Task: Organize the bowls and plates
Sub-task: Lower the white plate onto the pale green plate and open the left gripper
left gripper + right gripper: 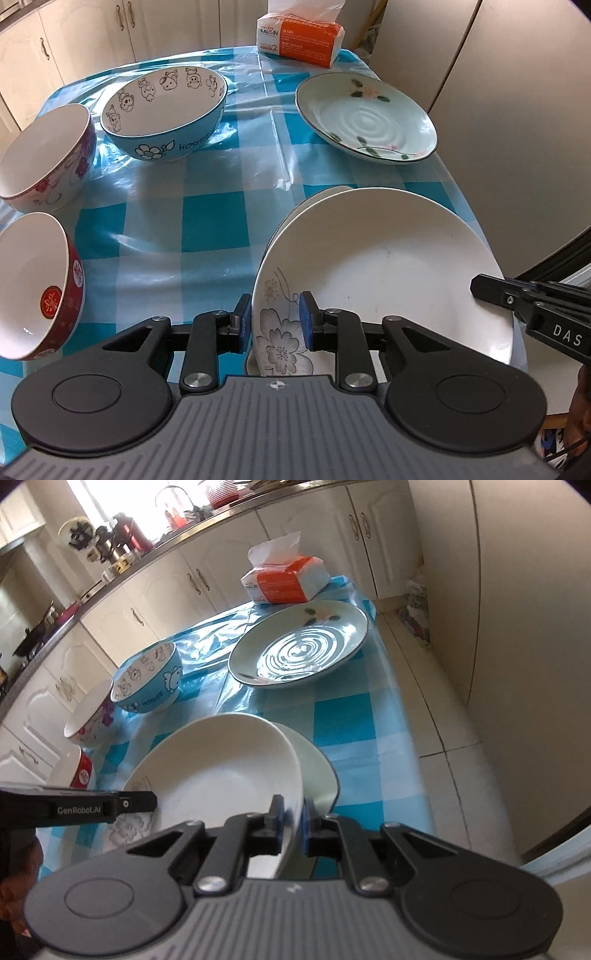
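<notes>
So far the sorting looks barely begun, judging by how the dishes lie. Both grippers hold one white plate [384, 266] with a grey flower print: the left gripper [273, 321] has its jaws clamped on the near flowered rim, and the right gripper [293, 821] has its jaws clenched on the opposite edge. That plate sits tilted over a second plate [317, 771] at the near right of the worktop [207, 206], so a stack of two seems to be forming, though I cannot tell whether the upper one rests fully on the lower. Everything else stands apart and unsorted: a pale green plate [365, 118] with ripples lies alone farther back, near a tissue pack [301, 38]. On the left, a blue cartoon bowl [166, 110], a bowl with purple flowers [48, 155] and a red bowl [37, 288] each stand singly, none nested. Probably left to do: settle this plate, add the green one, then nest the three bowls.
</notes>
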### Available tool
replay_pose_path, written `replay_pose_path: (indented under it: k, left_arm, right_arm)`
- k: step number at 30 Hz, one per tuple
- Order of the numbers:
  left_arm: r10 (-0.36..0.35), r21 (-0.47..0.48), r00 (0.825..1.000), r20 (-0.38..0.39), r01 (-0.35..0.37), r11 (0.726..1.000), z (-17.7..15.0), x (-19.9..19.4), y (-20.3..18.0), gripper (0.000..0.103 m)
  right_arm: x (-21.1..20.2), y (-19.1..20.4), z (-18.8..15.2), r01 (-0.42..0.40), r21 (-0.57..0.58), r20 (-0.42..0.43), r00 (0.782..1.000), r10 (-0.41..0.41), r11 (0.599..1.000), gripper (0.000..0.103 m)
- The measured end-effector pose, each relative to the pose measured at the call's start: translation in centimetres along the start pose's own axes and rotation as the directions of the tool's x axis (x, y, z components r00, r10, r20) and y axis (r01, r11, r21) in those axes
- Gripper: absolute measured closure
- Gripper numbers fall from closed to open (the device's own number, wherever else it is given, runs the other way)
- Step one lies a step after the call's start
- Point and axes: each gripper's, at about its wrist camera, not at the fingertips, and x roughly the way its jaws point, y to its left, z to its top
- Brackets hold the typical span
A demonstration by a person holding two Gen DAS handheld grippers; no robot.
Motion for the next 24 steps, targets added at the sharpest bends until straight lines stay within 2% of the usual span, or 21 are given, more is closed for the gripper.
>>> replay_pose_path:
  k: [4, 8, 11, 13, 15, 16, 17, 18, 22, 24]
  left_arm:
    - [-0.007, 0.006, 1.000, 0.007, 0.007, 1.000, -0.1, -0.1, 0.1, 0.074]
    - [0.004, 0.007, 1.000, 0.012, -0.004, 1.000, -0.1, -0.1, 0.3, 0.063]
    - [0.019, -0.015, 1.000, 0.011, -0.019, 1.000, -0.2, -0.2, 0.9, 0.051]
    - [0.019, -0.026, 1.000, 0.017, -0.018, 1.000, -0.2, -0.4, 1.3, 0.049]
    - [0.022, -0.043, 1.000, 0.018, -0.021, 0.999, -0.2, -0.6, 1.7, 0.045]
    - [0.020, -0.048, 1.000, 0.023, -0.019, 0.999, -0.2, -0.7, 1.9, 0.045]
    - [0.021, -0.049, 0.999, 0.027, -0.020, 0.999, -0.1, -0.8, 2.0, 0.043]
    - [0.025, -0.048, 0.999, 0.030, -0.023, 0.999, -0.1, -0.9, 2.0, 0.040]
    - [0.026, -0.072, 0.999, 0.039, -0.023, 0.997, 0.2, -1.4, 2.3, 0.033]
    - [0.027, -0.073, 0.998, 0.051, -0.023, 0.997, 0.4, -1.8, 2.3, 0.024]
  right_arm:
    - [0.0, 0.0, 0.0, -0.003, -0.021, -0.001, 1.000, 0.003, 1.000, 0.094]
    - [-0.1, 0.1, -0.1, -0.003, -0.037, -0.006, 1.000, 0.003, 0.999, 0.092]
    - [-0.3, 0.2, -0.1, -0.010, -0.045, -0.007, 1.000, 0.010, 0.999, 0.087]
    - [-0.4, 0.1, -0.2, -0.009, -0.046, -0.007, 1.000, 0.009, 0.999, 0.086]
    - [-0.6, 0.1, -0.2, -0.012, -0.049, -0.004, 1.000, 0.012, 0.999, 0.081]
    - [-0.8, 0.1, -0.2, -0.009, -0.049, -0.002, 1.000, 0.009, 0.999, 0.075]
    - [-1.0, 0.1, -0.2, 0.007, -0.055, 0.002, 1.000, -0.007, 0.998, 0.062]
    - [-1.1, 0.2, -0.1, 0.015, -0.062, 0.003, 1.000, -0.015, 0.998, 0.057]
    - [-1.2, -0.1, 0.0, 0.000, -0.030, -0.012, 1.000, -0.001, 1.000, 0.054]
    - [-1.4, -0.5, 0.1, 0.000, -0.003, -0.006, 1.000, 0.000, 1.000, 0.046]
